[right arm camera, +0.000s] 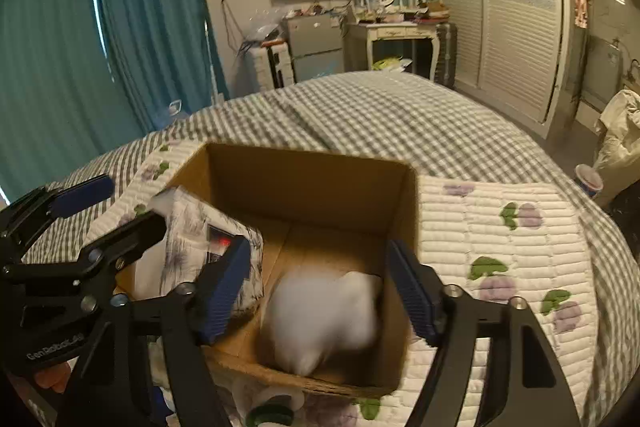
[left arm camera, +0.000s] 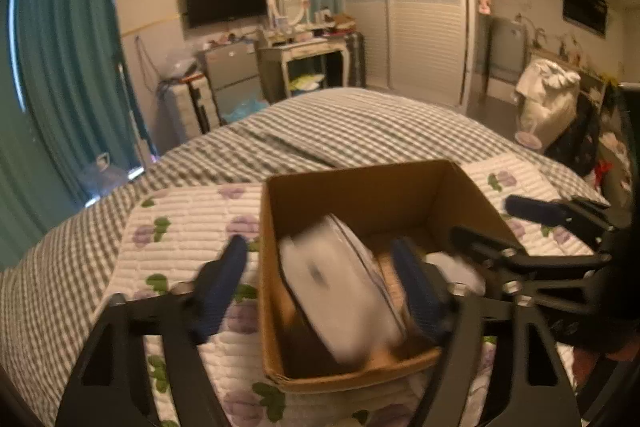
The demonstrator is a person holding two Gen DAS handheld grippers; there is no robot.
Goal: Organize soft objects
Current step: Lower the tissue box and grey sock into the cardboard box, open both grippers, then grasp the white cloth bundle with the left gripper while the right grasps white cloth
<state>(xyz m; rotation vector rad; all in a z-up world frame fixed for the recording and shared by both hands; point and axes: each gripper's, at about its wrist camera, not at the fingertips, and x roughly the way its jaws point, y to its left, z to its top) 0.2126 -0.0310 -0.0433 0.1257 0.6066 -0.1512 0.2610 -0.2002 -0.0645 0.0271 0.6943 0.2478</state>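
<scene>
A brown cardboard box point(right arm camera: 304, 187) sits on the flowery quilt point(right arm camera: 500, 227) on the bed point(right arm camera: 360, 115), and it is the place where the soft things go; the left hand-held gripper point(left arm camera: 320, 283) hangs over the near left part of the box with its blue fingers wide apart, one finger outside the box wall and one inside, holding nothing; a soft white pack point(left arm camera: 340, 287) leans tilted inside the box between them, blurry, so I think it was just let go to drop in; the right hand-held gripper point(right arm camera: 316, 291) is spread wide too and holds nothing, above a fluffy white lump point(right arm camera: 320, 319) in the near right part of the box; the right view shows the pack has grey printing point(right arm camera: 200, 239) and the lump's whole shape; the left view shows only a small bit of that lump point(left arm camera: 452, 267) but shows the pack's smooth white face.
</scene>
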